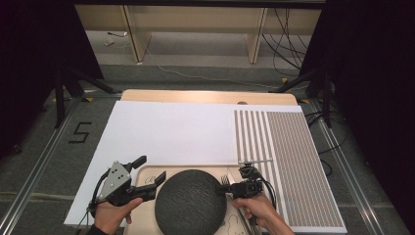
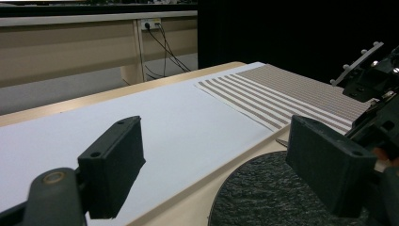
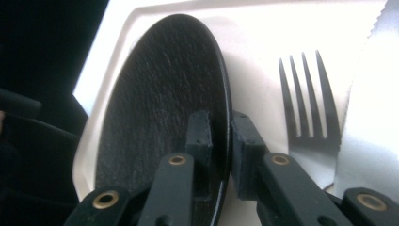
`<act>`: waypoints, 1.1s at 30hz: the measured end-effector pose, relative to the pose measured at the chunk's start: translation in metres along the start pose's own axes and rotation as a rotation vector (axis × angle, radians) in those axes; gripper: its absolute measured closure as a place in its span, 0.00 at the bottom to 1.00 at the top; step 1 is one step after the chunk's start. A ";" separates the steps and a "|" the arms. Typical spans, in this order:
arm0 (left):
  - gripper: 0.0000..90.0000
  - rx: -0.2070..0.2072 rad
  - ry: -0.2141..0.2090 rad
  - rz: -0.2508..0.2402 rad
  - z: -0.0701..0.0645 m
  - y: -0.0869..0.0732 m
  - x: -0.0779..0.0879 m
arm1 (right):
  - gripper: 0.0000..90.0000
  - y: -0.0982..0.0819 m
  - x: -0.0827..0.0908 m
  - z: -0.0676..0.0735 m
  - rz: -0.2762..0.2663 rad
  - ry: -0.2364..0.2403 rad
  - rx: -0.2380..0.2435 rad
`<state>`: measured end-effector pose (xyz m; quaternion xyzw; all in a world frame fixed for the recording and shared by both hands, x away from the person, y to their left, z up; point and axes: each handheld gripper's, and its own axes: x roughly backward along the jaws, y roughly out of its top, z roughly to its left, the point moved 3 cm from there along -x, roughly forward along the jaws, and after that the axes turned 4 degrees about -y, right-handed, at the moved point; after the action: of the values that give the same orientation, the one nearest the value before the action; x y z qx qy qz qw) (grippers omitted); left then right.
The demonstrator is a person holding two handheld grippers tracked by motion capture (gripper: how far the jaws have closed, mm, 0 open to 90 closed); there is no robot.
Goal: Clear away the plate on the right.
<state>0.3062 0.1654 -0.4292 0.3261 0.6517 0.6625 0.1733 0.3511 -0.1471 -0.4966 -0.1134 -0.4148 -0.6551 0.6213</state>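
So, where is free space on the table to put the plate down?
The white sheet is bare from the tray to the table's far edge; the striped mat on its right is free too. The tray is crowded: the plate, fork, knife and both grippers sit there.

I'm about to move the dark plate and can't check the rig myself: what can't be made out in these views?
- High view: the round dark stone-textured plate hides much of the pale tray; the bottom edge cuts both off.
- High view: the silver fork is tiny, its handle under the right gripper.
- Right gripper view: the fingers straddle the plate's rim; actual contact is unclear.
- Right gripper view: the knife is cut off by the edge.
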 end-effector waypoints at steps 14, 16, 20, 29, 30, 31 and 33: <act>0.21 0.001 -0.001 0.002 0.000 0.000 -0.001 | 0.87 0.002 0.002 -0.002 0.049 -0.106 0.101; 0.21 0.002 0.000 0.001 0.000 0.000 0.000 | 0.87 0.002 0.002 -0.002 0.050 -0.108 0.106; 0.21 0.001 -0.001 0.001 0.000 0.000 0.000 | 0.87 0.003 0.003 -0.001 0.048 -0.119 0.121; 0.21 0.002 0.000 0.001 0.000 0.000 0.000 | 0.78 0.010 0.016 0.000 0.008 -0.111 0.145; 0.21 0.003 0.000 0.000 0.000 0.000 0.000 | 0.75 0.011 0.018 0.000 -0.003 -0.107 0.151; 0.21 0.003 0.000 0.001 0.000 0.000 0.000 | 0.72 0.012 0.020 0.000 -0.009 -0.105 0.152; 0.21 0.002 0.000 0.002 0.000 0.000 0.000 | 0.67 0.014 0.024 0.001 -0.028 -0.103 0.158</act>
<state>0.3063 0.1652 -0.4296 0.3270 0.6523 0.6617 0.1725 0.3584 -0.1618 -0.4747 -0.0916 -0.4980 -0.6222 0.5970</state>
